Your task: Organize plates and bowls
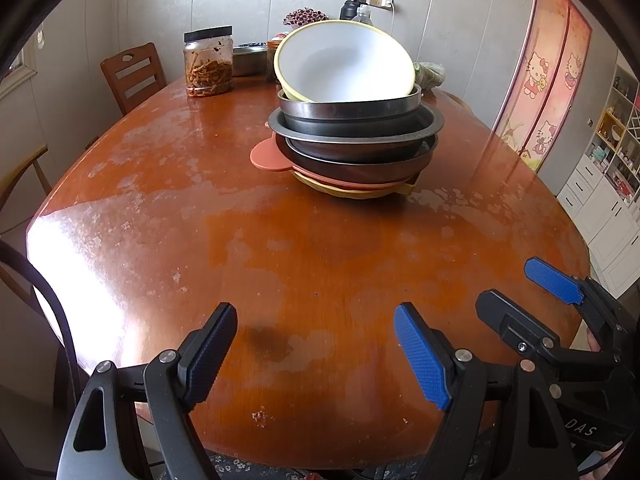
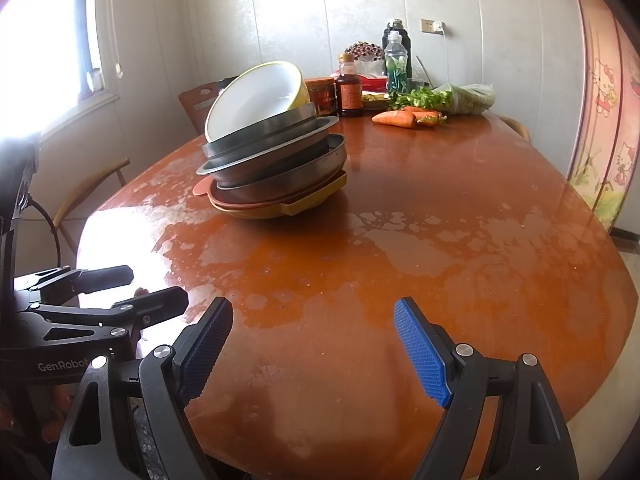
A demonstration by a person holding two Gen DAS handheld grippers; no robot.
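standing toward the far half of the table (image 1: 168,240), well in from its near edge, a stack of dishes (image 1: 354,136) rises in tiers. at the bottom lies a yellow plate (image 2: 304,206) with a flat tab pointing toward the right edge of the table, and on it a salmon-pink plate (image 1: 270,156) whose round tab points toward the left edge. above these nest several dark metal pans (image 1: 356,124), each sitting inside the rim of the one below, slightly off centre. on top a white bowl (image 1: 344,62) with a yellow outside leans steeply, its mouth tipped toward the near edge and a little to the left; nothing shows inside it.

the left gripper (image 1: 316,344) hovers over the near edge, jaws spread wide and holding nothing. the right gripper (image 2: 314,342) hovers just beside it at the same edge, jaws equally wide apart and bare.

at the far left corner a clear jar (image 1: 208,64) with a black lid holds brownish strips, roughly half full. near the far edge stand a sauce bottle (image 2: 349,88) with dark liquid and a clear bottle (image 2: 396,62) with green contents. carrots (image 2: 408,118) lie with their long axes across the table, beside a bag of greens (image 2: 460,98).
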